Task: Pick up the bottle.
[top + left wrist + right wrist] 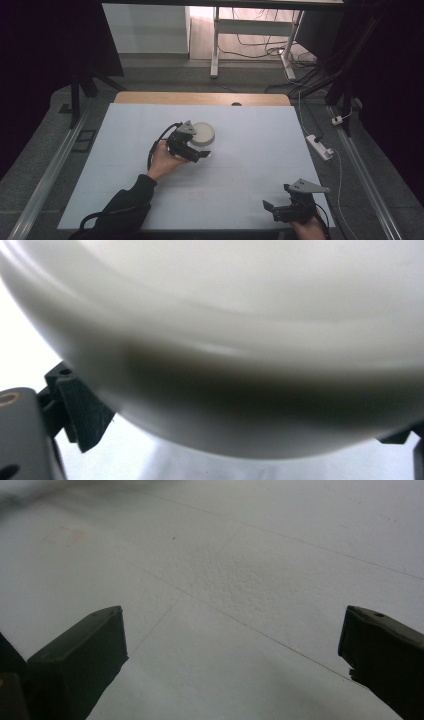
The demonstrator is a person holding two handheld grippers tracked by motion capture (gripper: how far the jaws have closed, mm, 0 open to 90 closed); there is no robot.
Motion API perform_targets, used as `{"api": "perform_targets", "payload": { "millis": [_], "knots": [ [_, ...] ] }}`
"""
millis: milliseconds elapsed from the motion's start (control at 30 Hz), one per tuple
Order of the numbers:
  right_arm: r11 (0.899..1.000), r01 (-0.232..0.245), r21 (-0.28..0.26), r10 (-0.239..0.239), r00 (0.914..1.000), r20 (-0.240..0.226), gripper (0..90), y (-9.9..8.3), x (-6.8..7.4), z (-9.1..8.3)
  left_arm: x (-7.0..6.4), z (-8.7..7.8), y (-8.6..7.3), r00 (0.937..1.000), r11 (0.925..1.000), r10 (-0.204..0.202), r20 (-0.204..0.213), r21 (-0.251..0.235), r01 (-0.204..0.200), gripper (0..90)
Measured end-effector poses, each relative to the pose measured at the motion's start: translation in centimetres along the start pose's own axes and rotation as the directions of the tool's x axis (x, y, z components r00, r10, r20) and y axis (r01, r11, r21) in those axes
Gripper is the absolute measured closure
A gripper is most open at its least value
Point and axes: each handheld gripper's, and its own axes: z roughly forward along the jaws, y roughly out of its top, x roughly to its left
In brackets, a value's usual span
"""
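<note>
Currently on the tabletop (240,180): one white bowl, two grippers.

One white bowl (204,133), round and shallow, stands just behind the middle of the white tabletop; in the left gripper view its pale wall (240,365) looms close and blurred. One left gripper (199,152), held in one hand (162,161), sits at the bowl's near side with its jaws spread wide to either side of the wall, whether they touch it cannot be told. One right gripper (272,207) rests near the front right corner, well apart from the bowl, jaws wide apart over bare surface, holding nothing.
</note>
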Motion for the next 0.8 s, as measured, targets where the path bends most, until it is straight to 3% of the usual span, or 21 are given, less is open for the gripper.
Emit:
{"api": "perform_targets", "payload": {
  "millis": [433, 800],
  "knots": [
    [1.000, 0.001, 0.001, -0.001, 1.0000, 0.001, 0.0, 0.0, 0.0, 0.0, -3.4, -2.7, 0.7, 0.9947, 0.9962, 0.084, 0.059, -0.029, -0.082, 7.7],
    [1.000, 0.004, 0.000, -0.004, 1.0000, -0.001, 0.0, 0.0, 0.1, 0.0, -5.2, -4.5, -0.3, 0.9944, 0.9970, 0.062, 0.086, -0.052, -0.058, 7.7]
  ]
}}
